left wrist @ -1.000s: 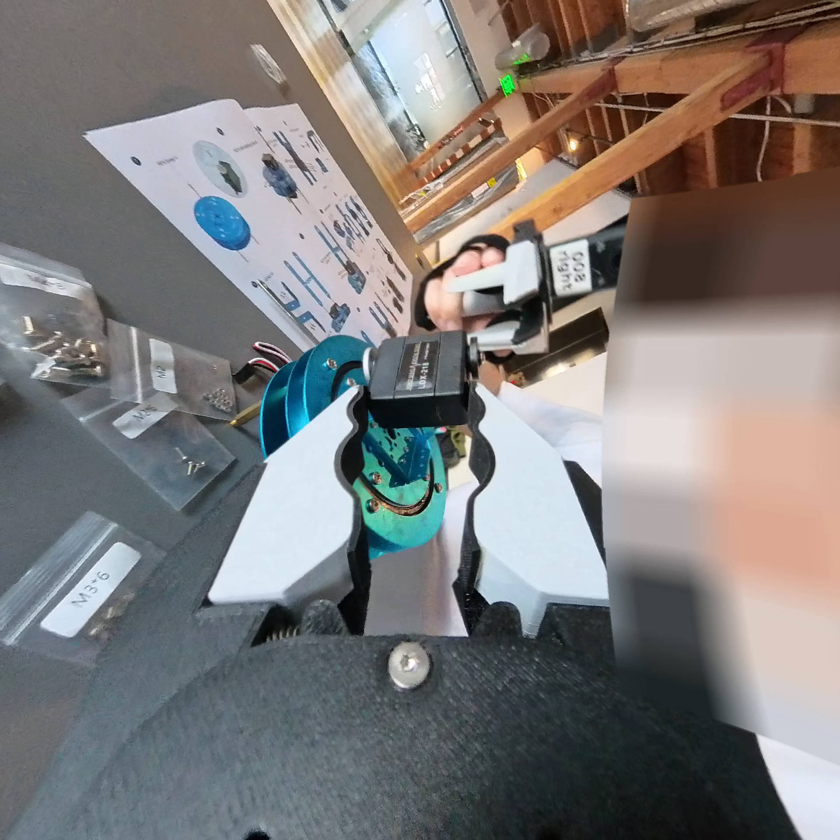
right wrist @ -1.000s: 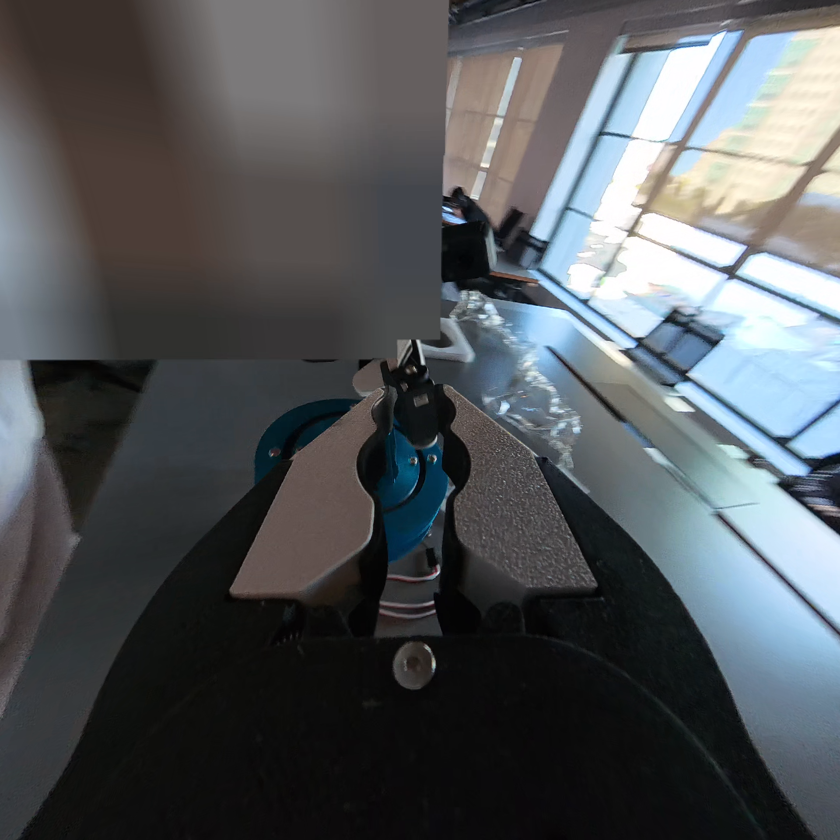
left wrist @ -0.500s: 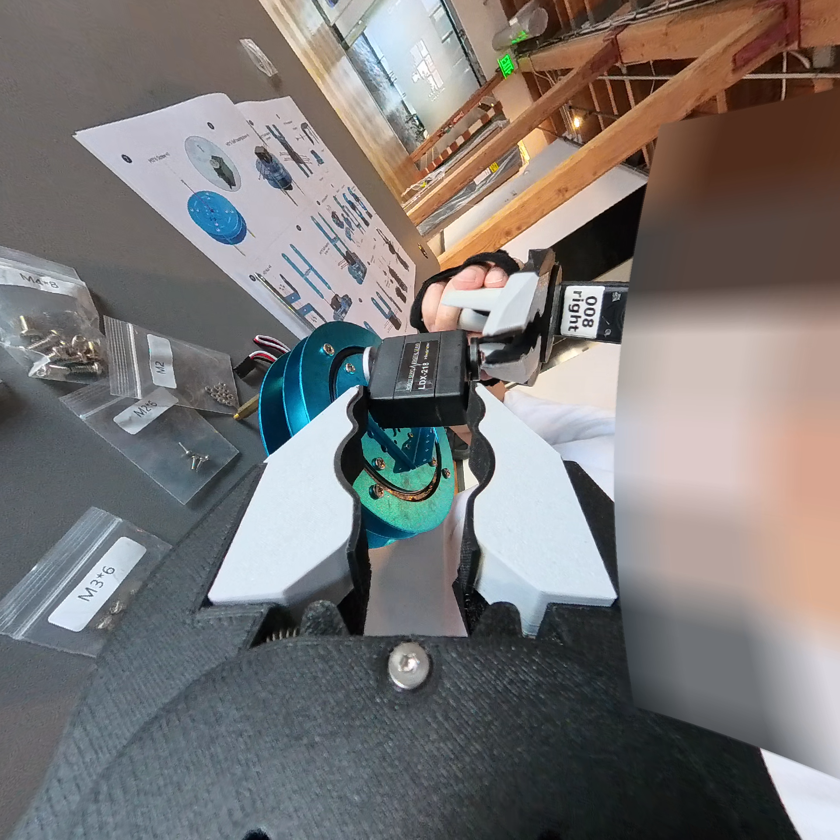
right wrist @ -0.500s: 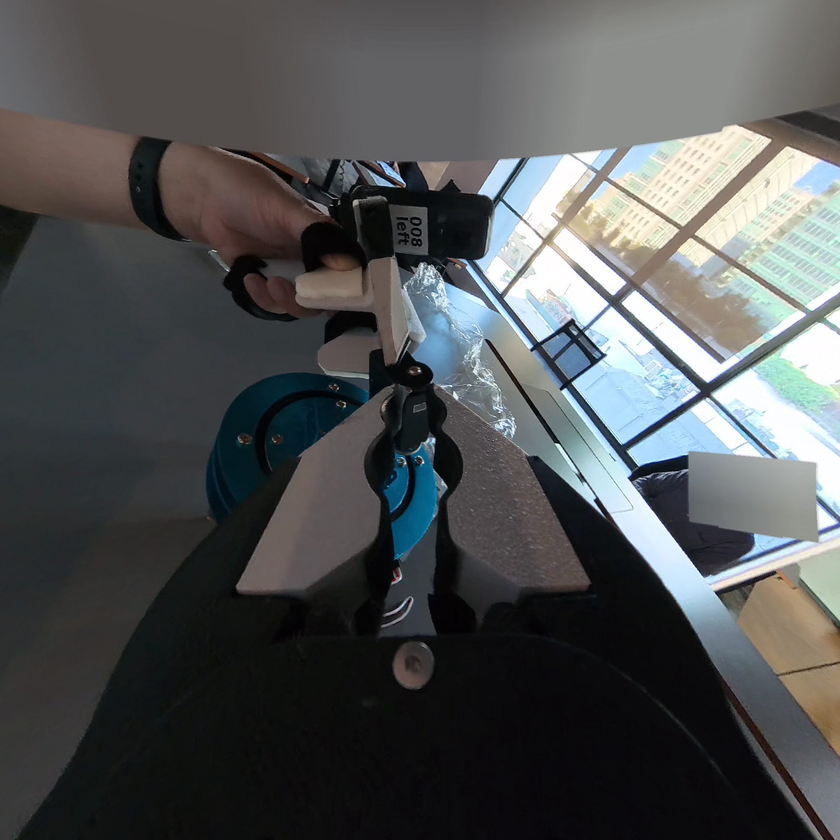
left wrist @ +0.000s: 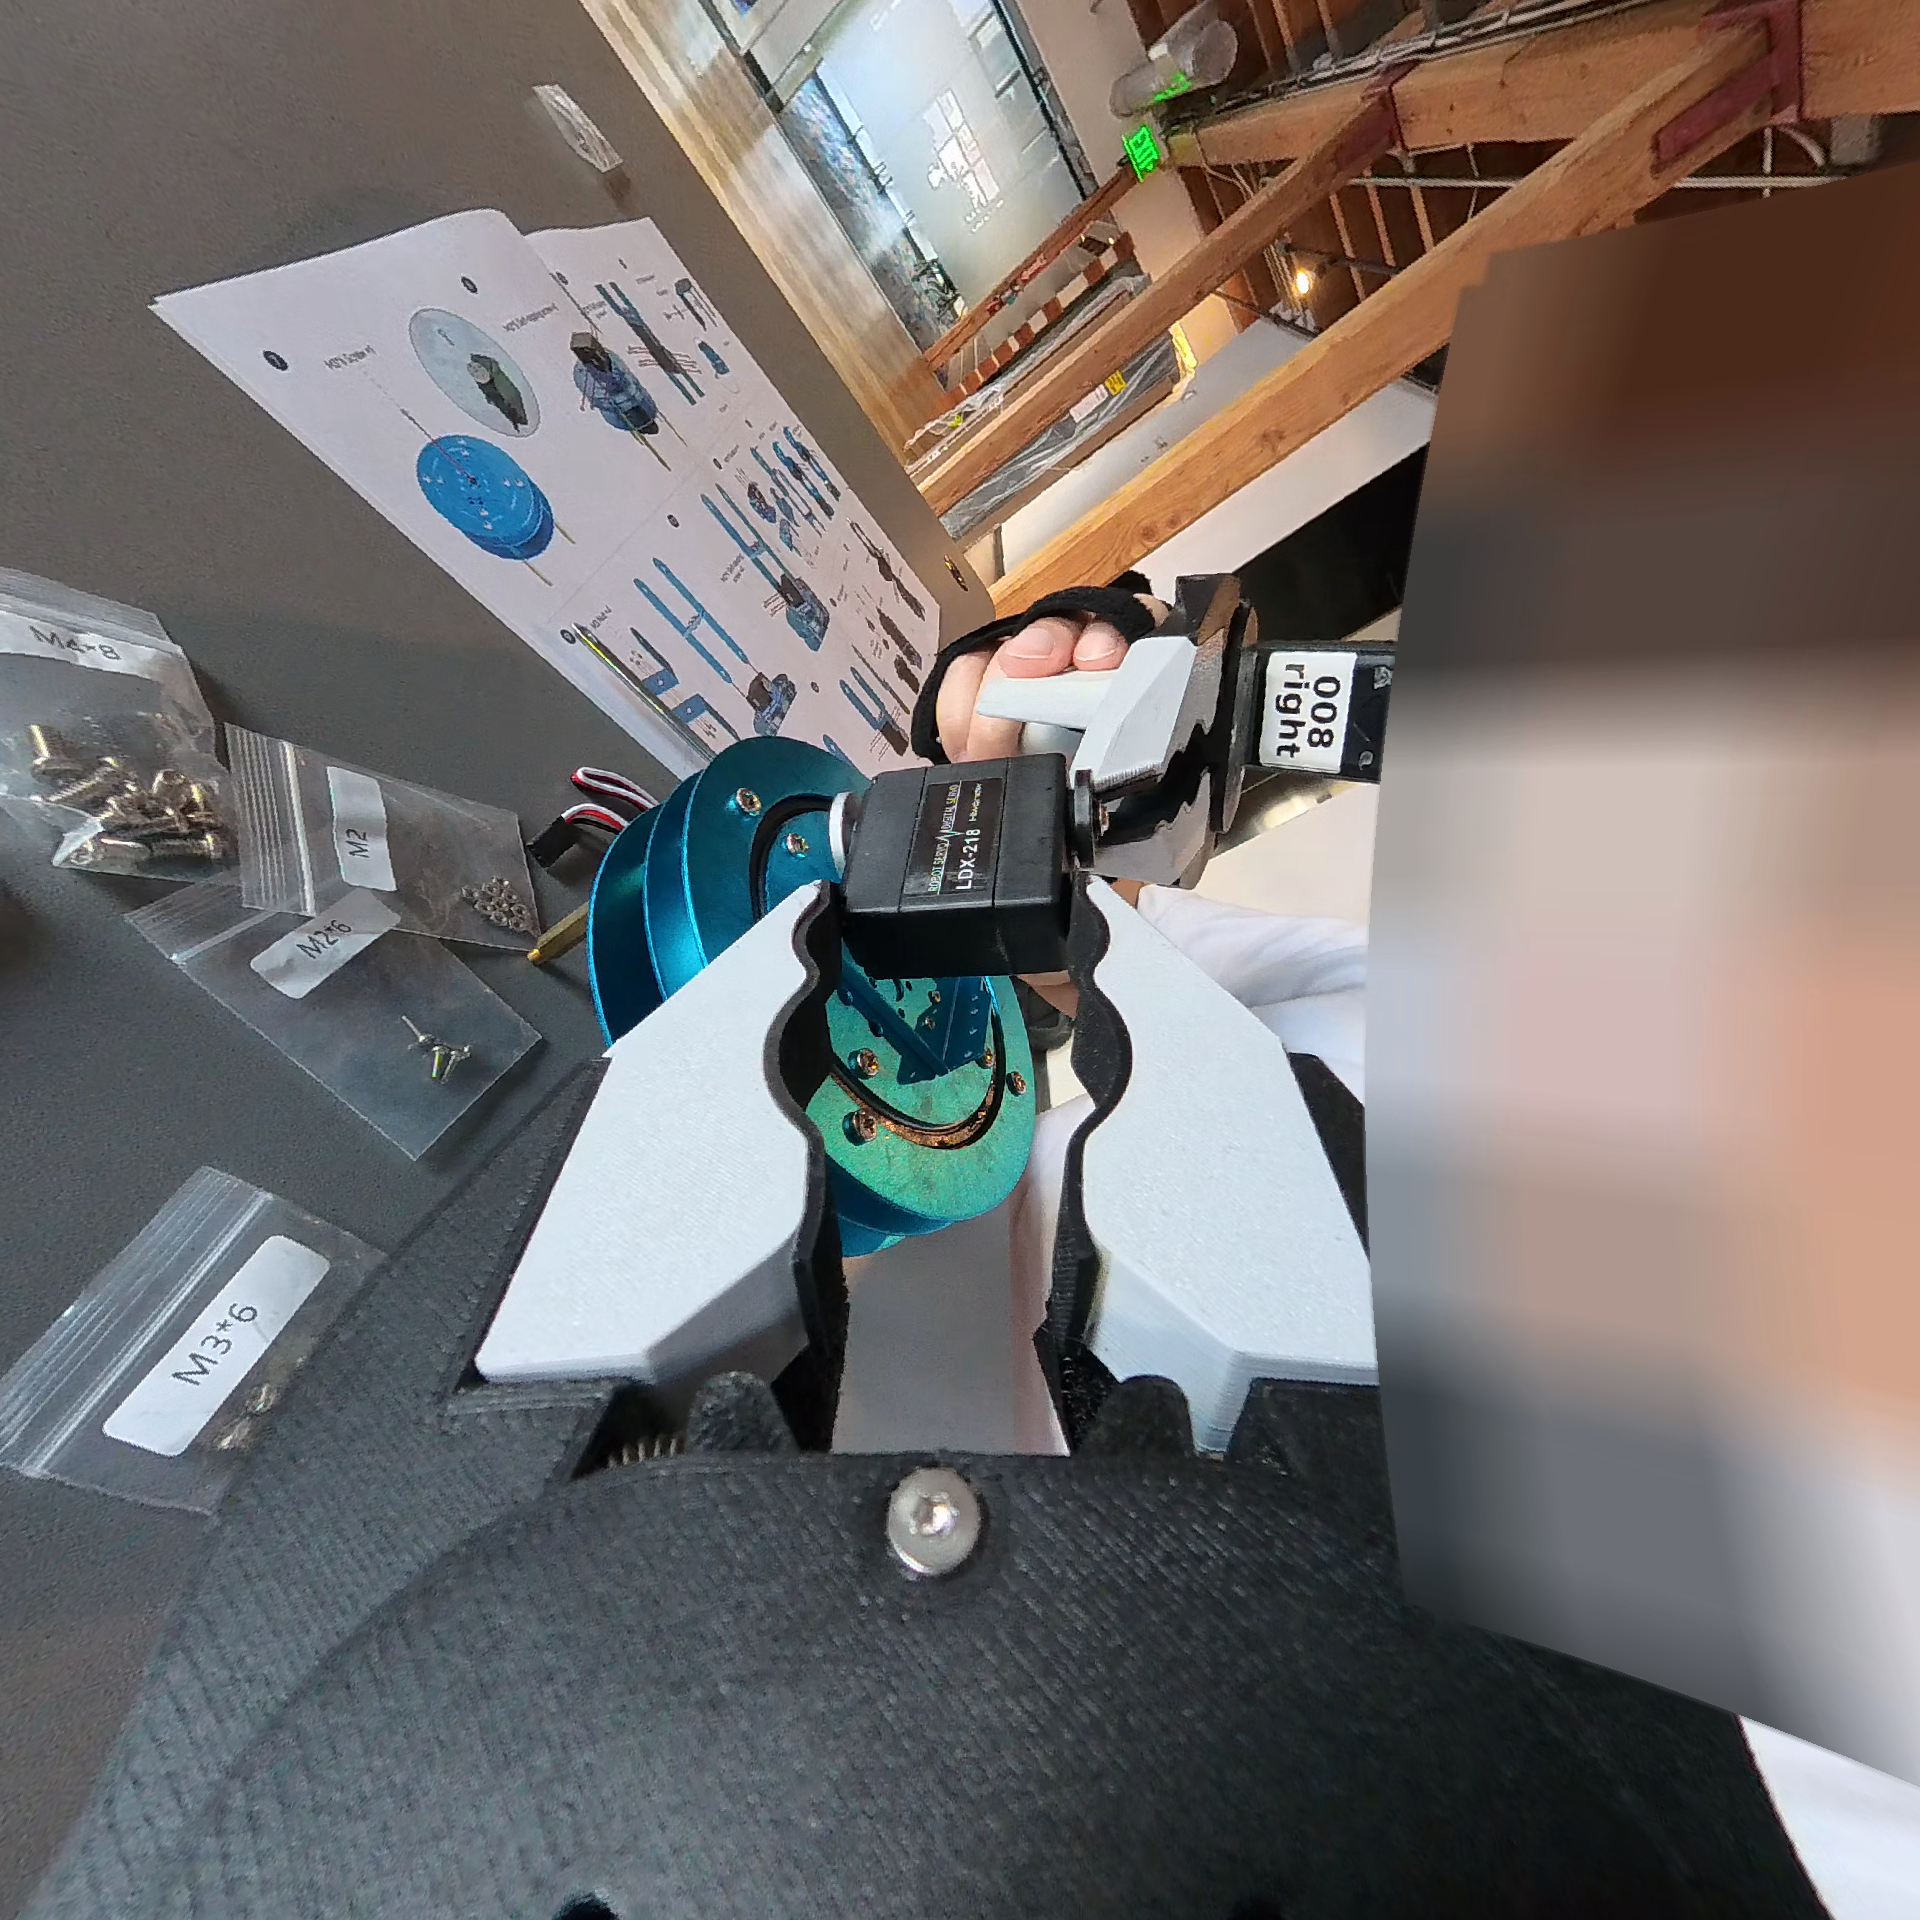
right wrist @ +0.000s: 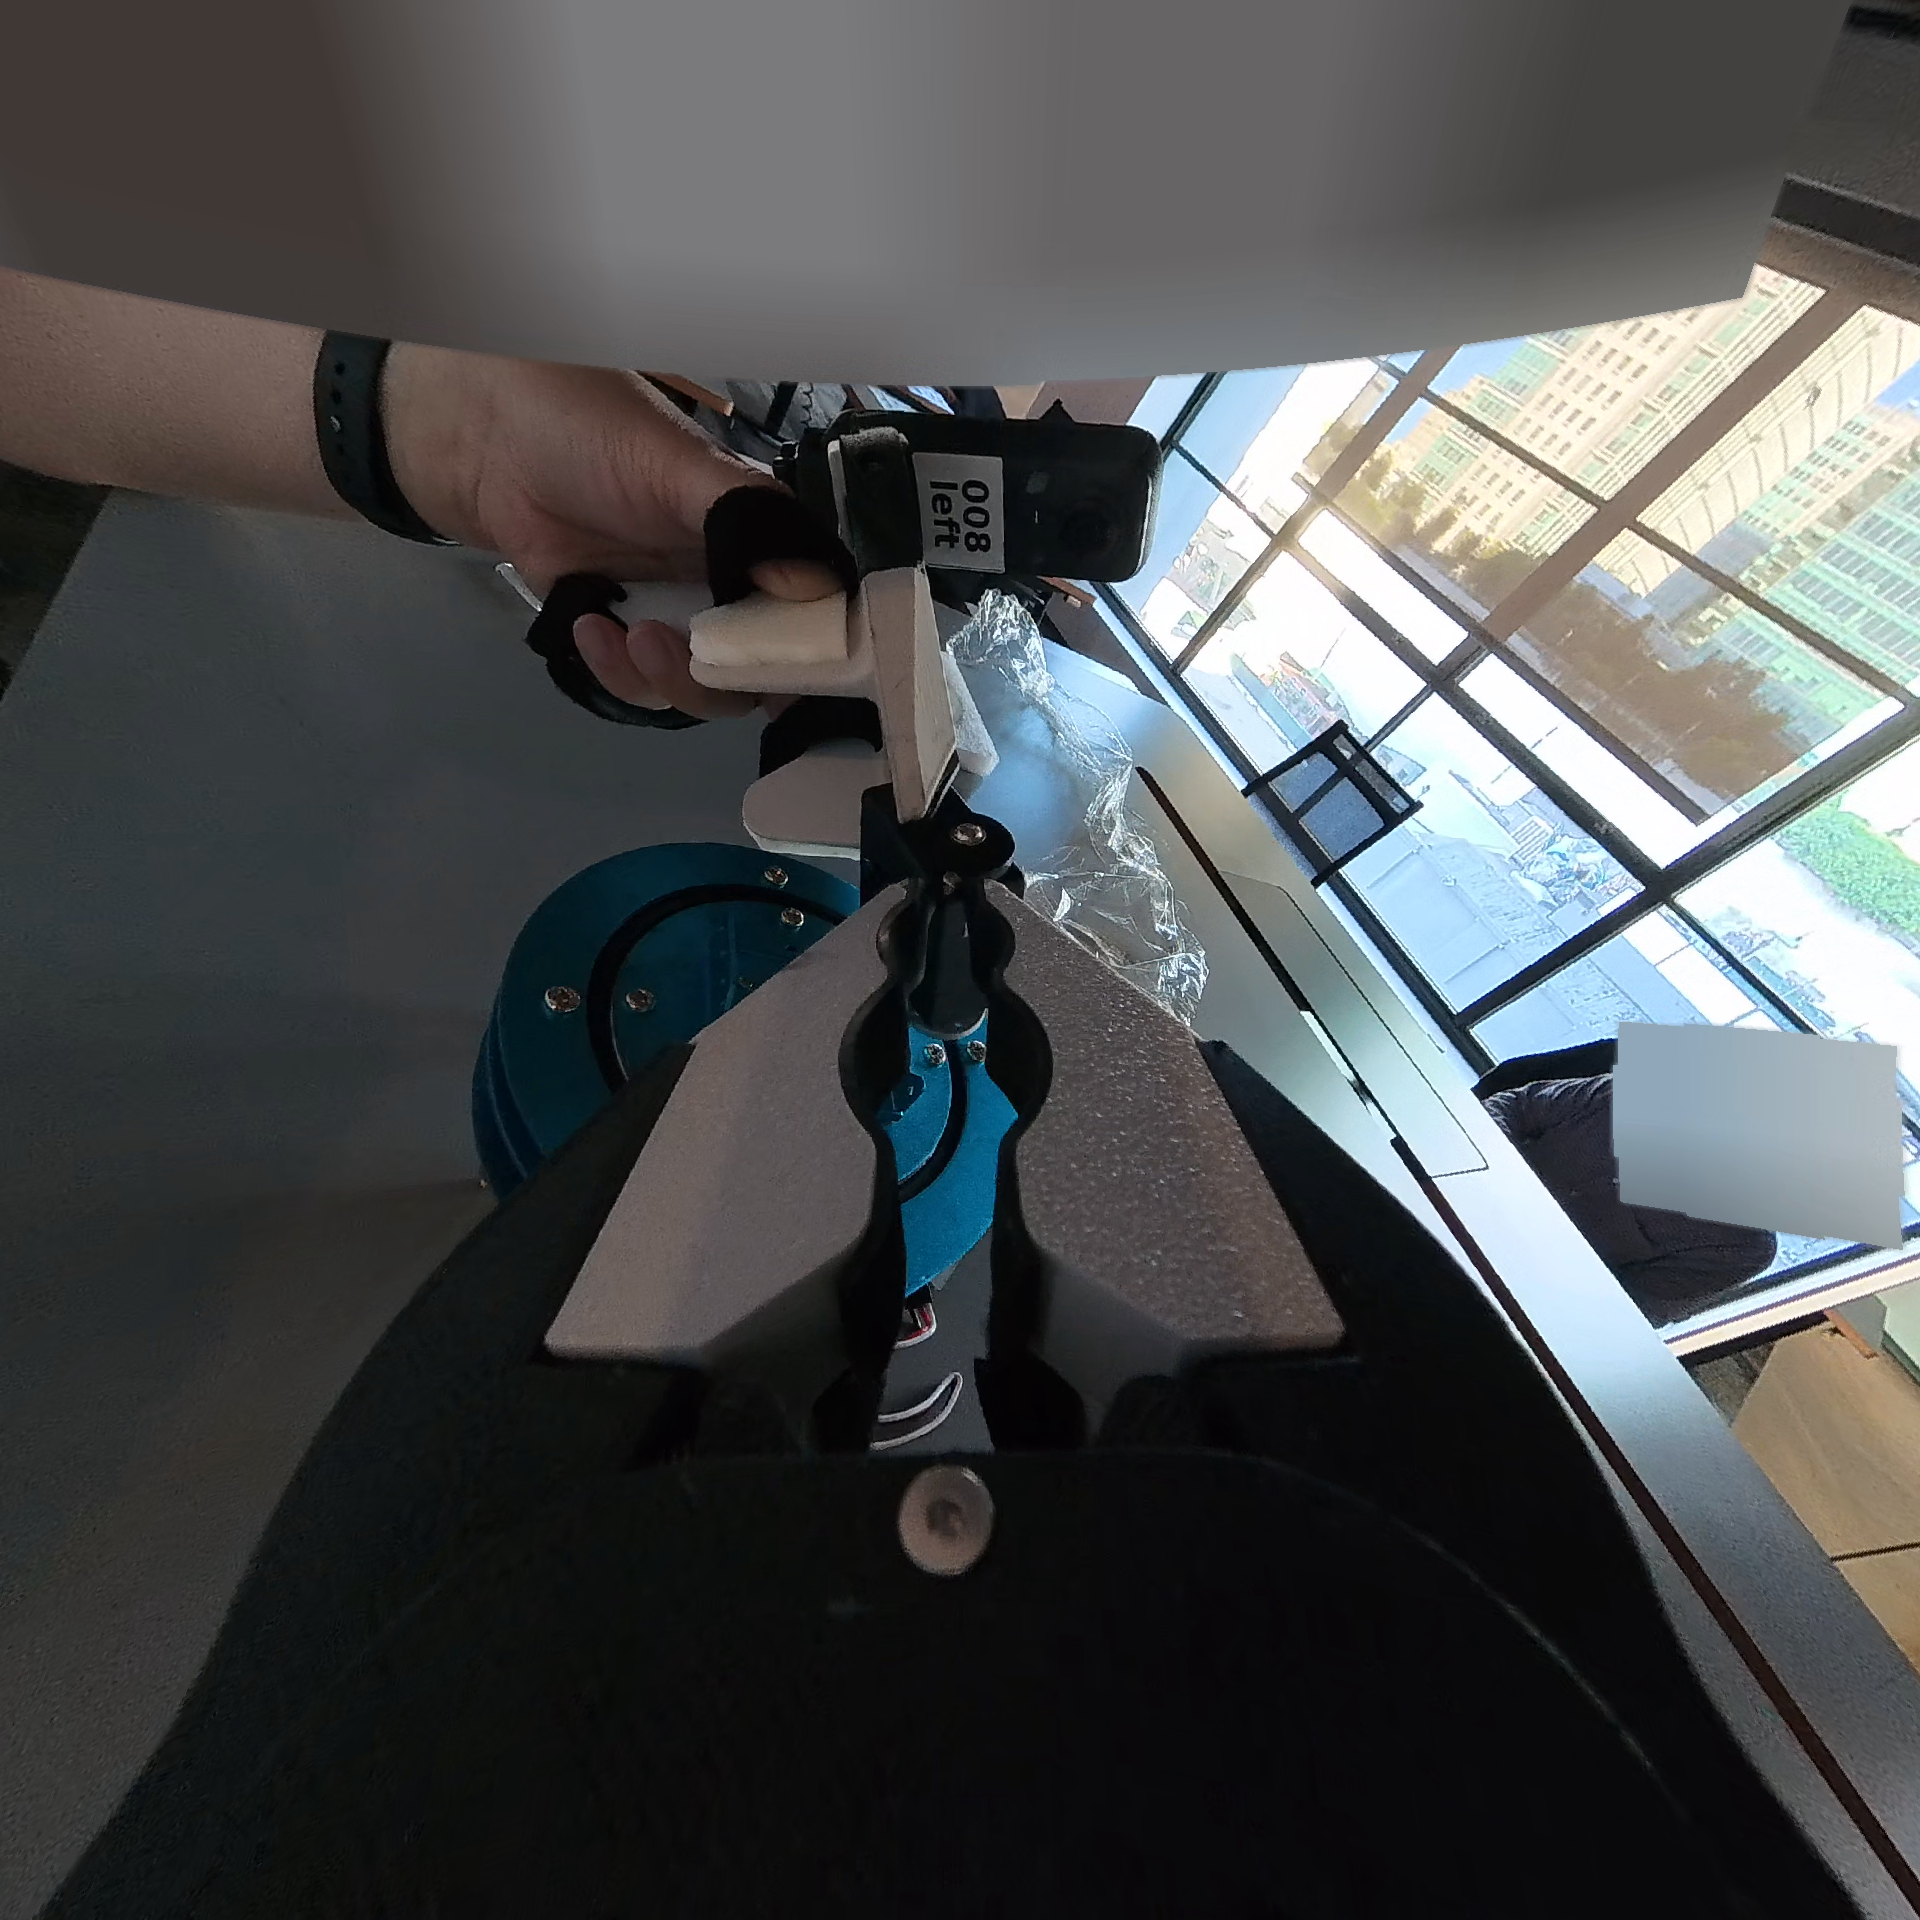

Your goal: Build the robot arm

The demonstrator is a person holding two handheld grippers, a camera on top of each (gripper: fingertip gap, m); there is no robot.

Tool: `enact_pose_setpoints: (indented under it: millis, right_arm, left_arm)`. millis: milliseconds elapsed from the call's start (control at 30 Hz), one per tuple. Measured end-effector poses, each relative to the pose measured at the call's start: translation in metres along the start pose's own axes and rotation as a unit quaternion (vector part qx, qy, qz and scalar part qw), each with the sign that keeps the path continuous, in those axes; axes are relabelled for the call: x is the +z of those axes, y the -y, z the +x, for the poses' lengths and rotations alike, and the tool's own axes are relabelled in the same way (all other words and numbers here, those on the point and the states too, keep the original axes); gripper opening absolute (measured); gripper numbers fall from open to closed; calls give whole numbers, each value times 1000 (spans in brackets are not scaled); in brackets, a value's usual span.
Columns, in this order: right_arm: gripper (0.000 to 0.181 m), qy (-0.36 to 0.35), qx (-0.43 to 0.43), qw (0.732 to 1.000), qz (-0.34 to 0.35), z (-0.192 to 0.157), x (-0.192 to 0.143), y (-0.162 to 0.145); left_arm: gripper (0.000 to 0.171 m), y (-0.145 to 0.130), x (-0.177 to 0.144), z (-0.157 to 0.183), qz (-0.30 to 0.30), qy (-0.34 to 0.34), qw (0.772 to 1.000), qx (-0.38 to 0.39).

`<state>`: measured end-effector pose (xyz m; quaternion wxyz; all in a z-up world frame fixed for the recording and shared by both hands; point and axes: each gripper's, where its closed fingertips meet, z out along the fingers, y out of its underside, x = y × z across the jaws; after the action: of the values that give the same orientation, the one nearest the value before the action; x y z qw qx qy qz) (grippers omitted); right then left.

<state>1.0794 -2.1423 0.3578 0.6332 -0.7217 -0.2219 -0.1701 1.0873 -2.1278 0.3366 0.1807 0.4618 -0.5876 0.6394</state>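
Observation:
A black servo [left wrist: 956, 847] sits on a blue round metal base [left wrist: 675, 894], and both are held up off the grey table [left wrist: 260, 156]. My left gripper [left wrist: 951, 925] is shut on the servo's body. My right gripper [left wrist: 1117, 821] comes in from the right, held by a hand, and is shut on the servo's end. In the right wrist view my right gripper [right wrist: 940, 914] pinches that black end piece [right wrist: 940, 977], with the blue base [right wrist: 644, 987] behind it. The left gripper [right wrist: 873, 821] reaches down from above there. Red, white and black wires [left wrist: 603, 805] trail from the base.
Clear bags of screws [left wrist: 104, 769] [left wrist: 364, 852] [left wrist: 353, 1008] [left wrist: 187, 1340] lie on the table at the left. Printed instruction sheets [left wrist: 582, 436] lie beyond them. A brass standoff [left wrist: 561, 935] lies near the base. Crumpled clear plastic [right wrist: 1081, 810] lies near the table's far edge [right wrist: 1558, 1299]. Left and right tips are no more than a few centimetres apart.
The right wrist view has swung round, so the left gripper and its hand now show above the servo. The right gripper's end has shifted slightly. Both grippers still hold the servo.

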Motion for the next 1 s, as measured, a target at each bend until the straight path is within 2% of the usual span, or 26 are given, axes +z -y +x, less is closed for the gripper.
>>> enact_pose_setpoints:
  millis: [1000]
  right_arm:
    - [1,4,0,1000,15,1,2,3]
  left_arm:
    - [42,0,-1,-1,-2,-3,1000,-4]
